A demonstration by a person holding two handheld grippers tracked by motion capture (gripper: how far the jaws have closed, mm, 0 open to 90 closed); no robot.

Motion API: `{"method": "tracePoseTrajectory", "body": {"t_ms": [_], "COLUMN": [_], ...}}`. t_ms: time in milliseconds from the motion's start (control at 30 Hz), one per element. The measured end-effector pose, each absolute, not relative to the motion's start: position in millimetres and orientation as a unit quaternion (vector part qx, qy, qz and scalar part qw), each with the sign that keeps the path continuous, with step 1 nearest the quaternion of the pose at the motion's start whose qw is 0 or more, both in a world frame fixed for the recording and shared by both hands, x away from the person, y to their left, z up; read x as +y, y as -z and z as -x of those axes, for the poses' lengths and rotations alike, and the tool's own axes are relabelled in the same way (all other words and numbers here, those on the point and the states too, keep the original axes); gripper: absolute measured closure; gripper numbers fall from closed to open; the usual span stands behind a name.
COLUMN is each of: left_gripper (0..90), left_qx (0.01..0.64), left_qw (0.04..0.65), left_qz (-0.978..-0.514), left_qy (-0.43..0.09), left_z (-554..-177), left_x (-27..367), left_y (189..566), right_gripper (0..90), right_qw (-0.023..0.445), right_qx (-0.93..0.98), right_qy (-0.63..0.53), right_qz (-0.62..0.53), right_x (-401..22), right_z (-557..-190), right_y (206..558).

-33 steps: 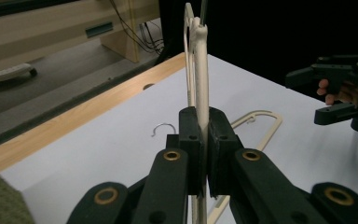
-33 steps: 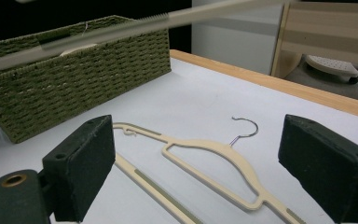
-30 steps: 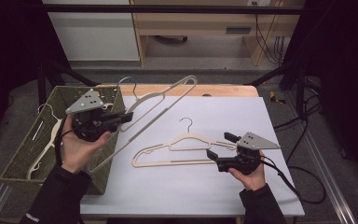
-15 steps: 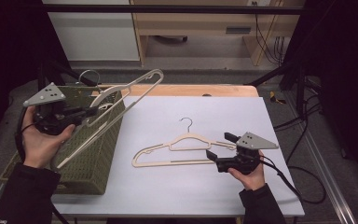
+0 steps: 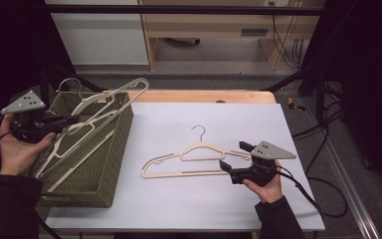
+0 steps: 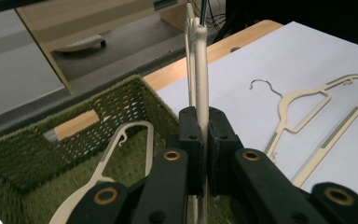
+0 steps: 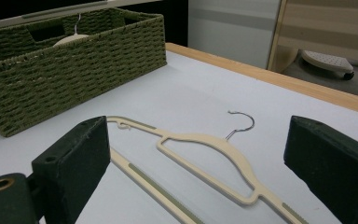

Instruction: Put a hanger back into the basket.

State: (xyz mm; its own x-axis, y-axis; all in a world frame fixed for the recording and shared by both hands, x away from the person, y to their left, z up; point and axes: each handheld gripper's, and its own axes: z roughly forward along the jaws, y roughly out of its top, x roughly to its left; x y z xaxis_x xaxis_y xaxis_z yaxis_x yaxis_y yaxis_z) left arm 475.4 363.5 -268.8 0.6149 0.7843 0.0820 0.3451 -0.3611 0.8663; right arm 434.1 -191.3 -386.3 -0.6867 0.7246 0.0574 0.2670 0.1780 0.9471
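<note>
A thin cream plastic hanger (image 5: pixel 92 117), light and stiff, hangs tilted over the green woven basket (image 5: pixel 110 164), my left claw (image 6: pixel 200 140) clamped on its bar. My right claw (image 7: pixel 196 172), jaws apart, flanks another hanger (image 5: pixel 199 159) on the bench (image 5: pixel 189 209).

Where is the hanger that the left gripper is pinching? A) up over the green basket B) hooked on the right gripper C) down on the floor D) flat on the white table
A: the left gripper is shut on the held hanger, which slants in the air above the green basket, while the other hanger lies flat on the table before the open right gripper.
</note>
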Motion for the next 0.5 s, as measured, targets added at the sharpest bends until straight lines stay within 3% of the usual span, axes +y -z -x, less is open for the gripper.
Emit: {"method": "tracePoseTrajectory", "body": {"t_ms": [500], "left_gripper": [85.9], "left_qx": [0.403], "left_qw": [0.425], "left_qz": [-0.771], "left_qy": [-0.248], "left_z": [-483], "left_x": [404], "left_y": [290], "right_gripper": [7.6], "right_qw": [0.212], "right_qx": [0.739], "right_qy": [-0.544], "right_qz": [-0.336], "right_x": [-191], "right_z": [-435], "right_y": [387]}}
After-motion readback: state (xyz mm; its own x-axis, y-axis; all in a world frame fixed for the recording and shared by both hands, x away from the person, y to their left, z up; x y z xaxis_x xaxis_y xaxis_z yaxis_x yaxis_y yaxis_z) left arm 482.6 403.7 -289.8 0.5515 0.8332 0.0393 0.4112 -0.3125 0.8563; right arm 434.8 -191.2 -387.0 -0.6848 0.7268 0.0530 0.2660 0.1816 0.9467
